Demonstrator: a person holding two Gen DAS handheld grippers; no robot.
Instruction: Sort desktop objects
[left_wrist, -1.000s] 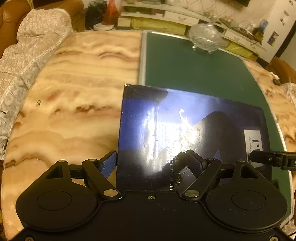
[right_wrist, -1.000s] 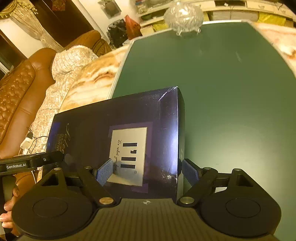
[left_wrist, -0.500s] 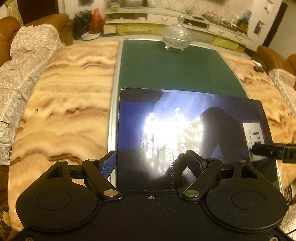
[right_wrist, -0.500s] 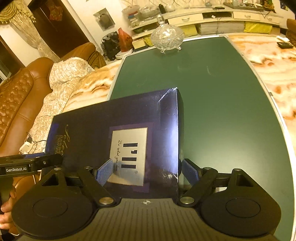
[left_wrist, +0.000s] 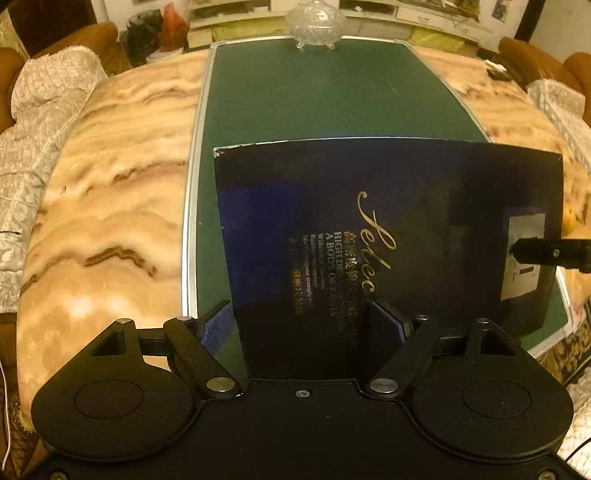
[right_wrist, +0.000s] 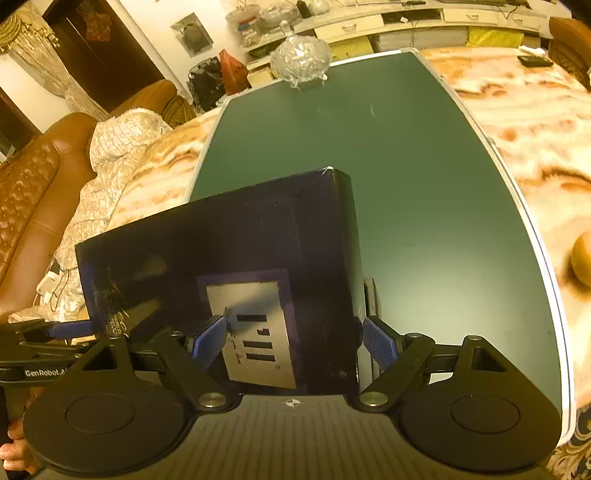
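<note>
A large flat dark blue box (left_wrist: 388, 221) with gold lettering and a white label is held over the green board (left_wrist: 314, 99). My left gripper (left_wrist: 303, 328) is shut on the box's left end. My right gripper (right_wrist: 295, 341) is shut on its right end, where the white label (right_wrist: 255, 332) lies between the blue pads. The box (right_wrist: 229, 251) is tilted, with its far edge raised. The right gripper's finger shows in the left wrist view (left_wrist: 550, 253); the left gripper shows at the left edge of the right wrist view (right_wrist: 37, 345).
A cut-glass lidded bowl (left_wrist: 319, 20) stands at the board's far end, also in the right wrist view (right_wrist: 301, 61). The marble table (left_wrist: 110, 192) spreads on both sides. A round yellow fruit (right_wrist: 581, 260) lies on the marble to the right. Sofas ring the table.
Both grippers have carried the box to the right, from straddling the board's left rim to over the green board. Both grips are unchanged.
</note>
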